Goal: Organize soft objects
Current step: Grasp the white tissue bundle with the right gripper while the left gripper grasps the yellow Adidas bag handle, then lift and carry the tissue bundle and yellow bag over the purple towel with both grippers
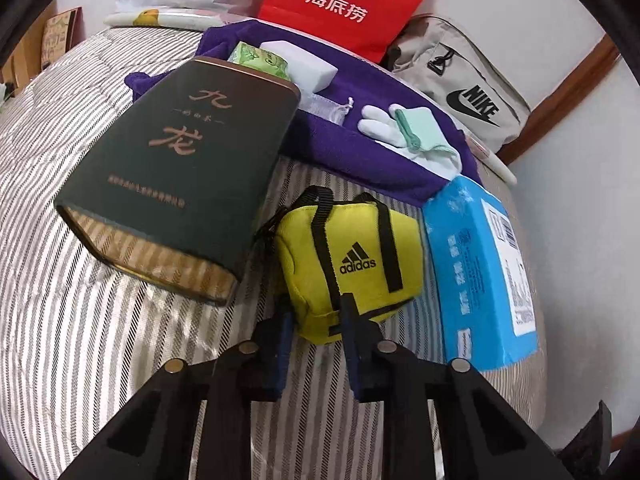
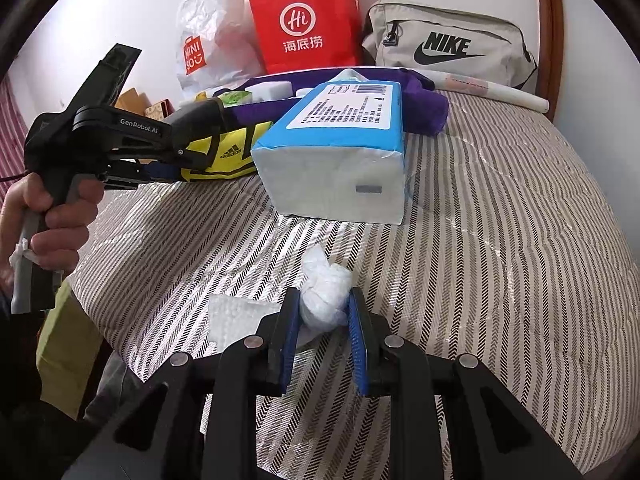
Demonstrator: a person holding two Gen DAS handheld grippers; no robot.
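Observation:
A small yellow Adidas bag (image 1: 352, 260) lies on the striped bed, between a dark green tin (image 1: 180, 184) and a blue tissue pack (image 1: 476, 272). My left gripper (image 1: 316, 320) has its jaws closed on the bag's near corner; it also shows in the right wrist view (image 2: 176, 168) against the bag (image 2: 232, 152). My right gripper (image 2: 324, 308) is shut on a crumpled white tissue ball (image 2: 324, 296), just above the bed. A flat white tissue (image 2: 236, 316) lies beside it. A purple towel (image 1: 360, 148) holds a white glove (image 1: 384, 124), a sponge (image 1: 300, 64) and a mesh pouch (image 1: 324, 104).
A red Haidilao paper bag (image 1: 352, 0), a white Miniso bag (image 2: 208, 48) and a beige Nike bag (image 2: 448, 48) stand at the back by the wall. The blue tissue pack (image 2: 340, 152) sits ahead of my right gripper. The bed edge drops off at the left (image 2: 92, 296).

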